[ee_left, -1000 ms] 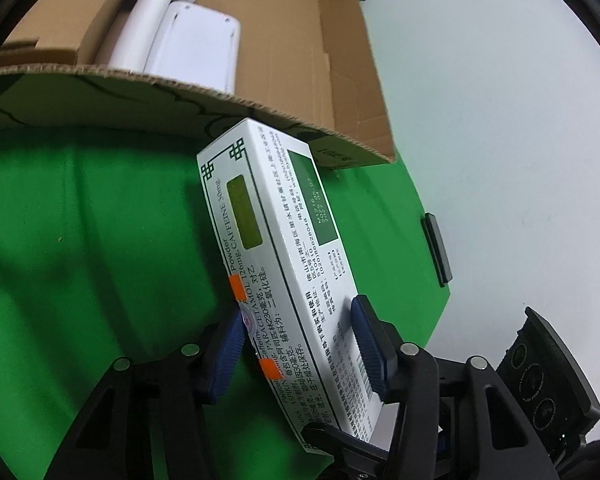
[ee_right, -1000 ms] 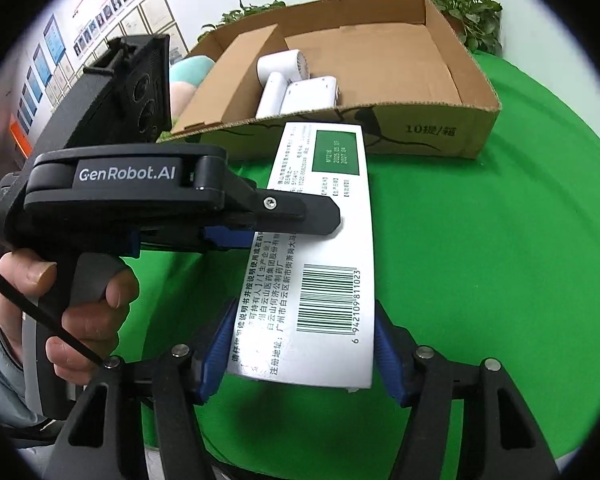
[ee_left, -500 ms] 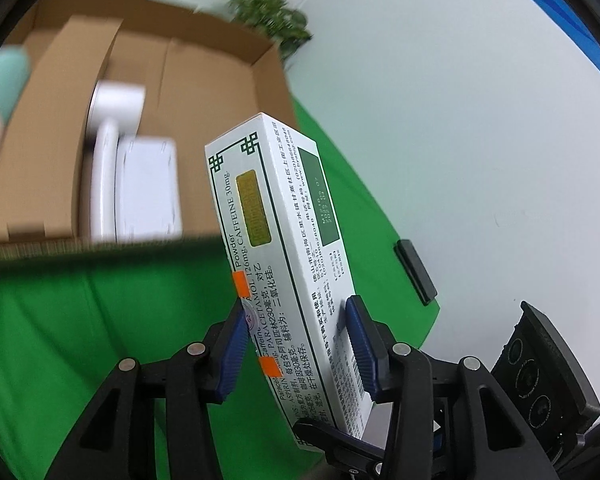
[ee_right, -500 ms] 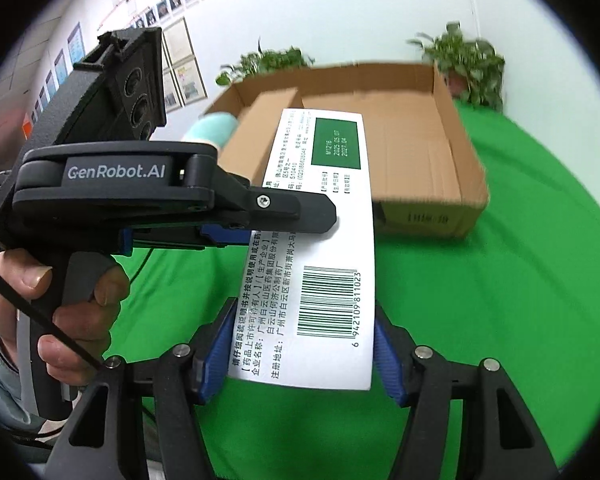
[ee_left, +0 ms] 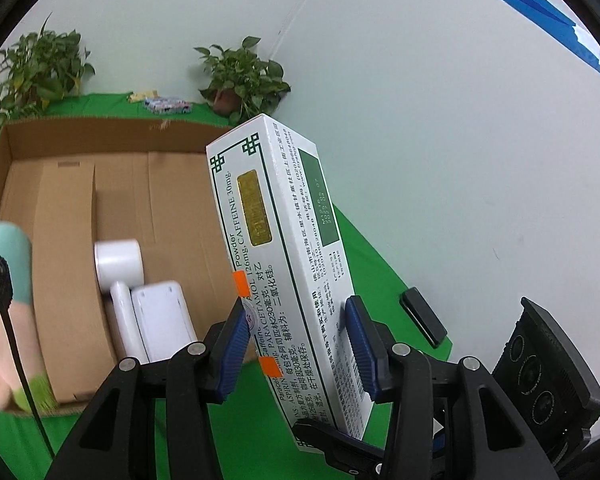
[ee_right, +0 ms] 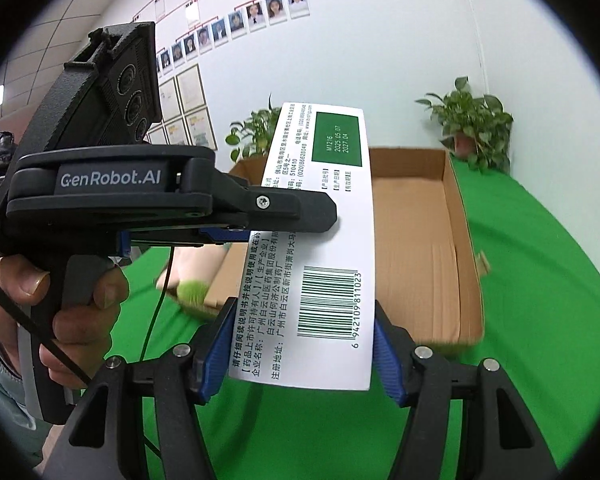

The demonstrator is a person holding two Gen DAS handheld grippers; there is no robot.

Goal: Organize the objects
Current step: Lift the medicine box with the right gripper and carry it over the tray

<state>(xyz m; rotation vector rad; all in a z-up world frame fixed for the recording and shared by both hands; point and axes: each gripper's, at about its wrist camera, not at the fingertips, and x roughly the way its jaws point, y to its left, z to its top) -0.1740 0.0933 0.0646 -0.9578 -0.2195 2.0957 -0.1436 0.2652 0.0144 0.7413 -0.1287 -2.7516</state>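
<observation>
White card with dark green trim makes up the medicine box [ee_left: 288,264], a long carton printed with Chinese text, a gold panel, 2 orange stickers and a barcode [ee_right: 327,303] on 1 face. Both tongs grip it: the left tongs [ee_left: 296,344] clamp its lower part across the wide faces, and the right tongs [ee_right: 300,352] pinch its near end by the barcode. It is held in the air, tilted, above the green desk [ee_right: 540,280], at the near edge of an open cardboard box [ee_left: 60,184] holding a white hair dryer [ee_left: 120,276].
</observation>
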